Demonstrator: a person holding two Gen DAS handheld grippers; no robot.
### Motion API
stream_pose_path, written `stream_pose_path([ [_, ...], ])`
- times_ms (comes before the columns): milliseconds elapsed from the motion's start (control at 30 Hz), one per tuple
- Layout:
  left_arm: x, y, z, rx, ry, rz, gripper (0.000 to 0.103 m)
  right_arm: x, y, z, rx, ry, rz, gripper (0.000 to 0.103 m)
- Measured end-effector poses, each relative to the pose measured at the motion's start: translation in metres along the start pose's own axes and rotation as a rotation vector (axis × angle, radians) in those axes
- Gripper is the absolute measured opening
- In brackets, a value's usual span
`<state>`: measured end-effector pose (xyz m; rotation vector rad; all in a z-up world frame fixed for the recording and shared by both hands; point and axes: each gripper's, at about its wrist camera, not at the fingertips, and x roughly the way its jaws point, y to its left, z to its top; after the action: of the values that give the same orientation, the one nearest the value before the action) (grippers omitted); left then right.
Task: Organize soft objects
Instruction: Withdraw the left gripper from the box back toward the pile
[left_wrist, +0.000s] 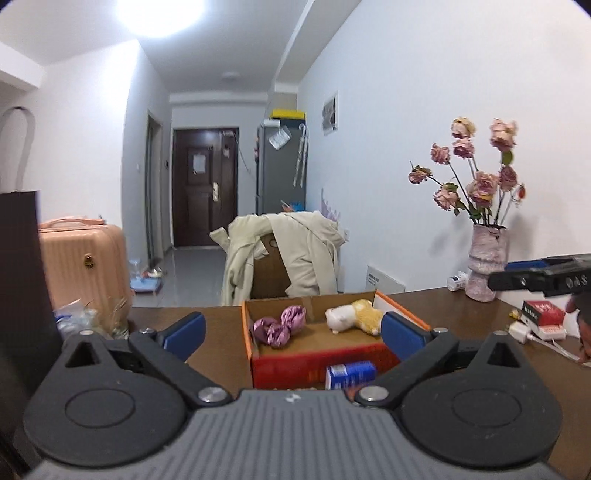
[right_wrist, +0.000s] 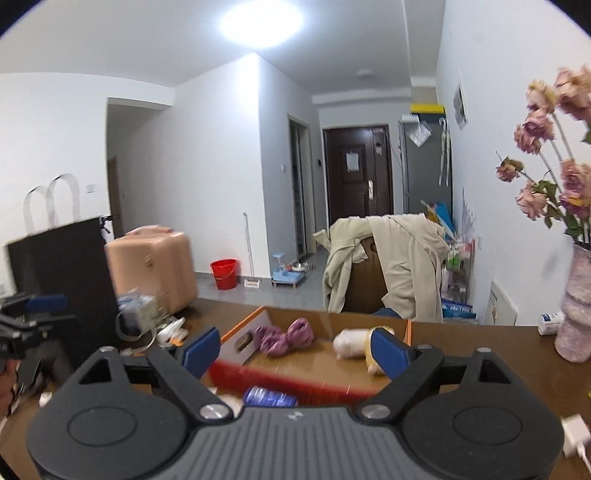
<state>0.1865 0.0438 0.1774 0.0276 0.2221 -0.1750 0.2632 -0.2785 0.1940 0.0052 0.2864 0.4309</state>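
Observation:
A red and orange cardboard box (left_wrist: 306, 363) (right_wrist: 295, 387) sits on the brown table. Inside it lie purple soft balls (left_wrist: 279, 325) (right_wrist: 284, 338) on the left and a white and yellow plush toy (left_wrist: 354, 315) (right_wrist: 354, 343) on the right. My left gripper (left_wrist: 293, 328) hovers just in front of the box, open, its blue pads wide apart with nothing between them. In the right wrist view my right gripper (right_wrist: 295, 349) is also open and empty, in front of the same box. The other gripper shows at the edge of each view.
A small blue carton (left_wrist: 349, 373) (right_wrist: 269, 397) lies in front of the box. A vase of dried roses (left_wrist: 485, 258) stands at the right by the wall, with a red pack and white charger (left_wrist: 543, 317) near it. A dark bag (right_wrist: 62, 288) and clutter crowd the left.

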Motion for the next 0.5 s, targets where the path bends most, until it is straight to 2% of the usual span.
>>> stream_pose_path([
  [33,-0.012,-0.003,-0.011,0.006,-0.009,0.005,0.103,-0.014,0.009,-0.017,-0.02,-0.011,0.003,0.089],
  [100,-0.03,-0.013,-0.039,0.0,-0.004,0.027,0.103,-0.038,0.029,-0.049,-0.056,-0.017,0.001,0.099],
  [167,-0.044,-0.017,-0.064,-0.01,0.006,0.014,0.103,-0.053,0.047,-0.083,-0.065,-0.037,-0.034,0.1],
  [300,-0.065,-0.014,-0.112,-0.052,0.071,-0.015,0.103,-0.078,0.083,-0.144,-0.053,-0.012,-0.071,0.1],
  [367,-0.07,-0.008,-0.128,-0.082,0.12,-0.029,0.103,-0.089,0.094,-0.168,-0.018,0.007,-0.061,0.1],
  [500,-0.073,0.002,-0.141,-0.077,0.133,-0.039,0.103,-0.103,0.103,-0.2,0.067,0.071,-0.029,0.1],
])
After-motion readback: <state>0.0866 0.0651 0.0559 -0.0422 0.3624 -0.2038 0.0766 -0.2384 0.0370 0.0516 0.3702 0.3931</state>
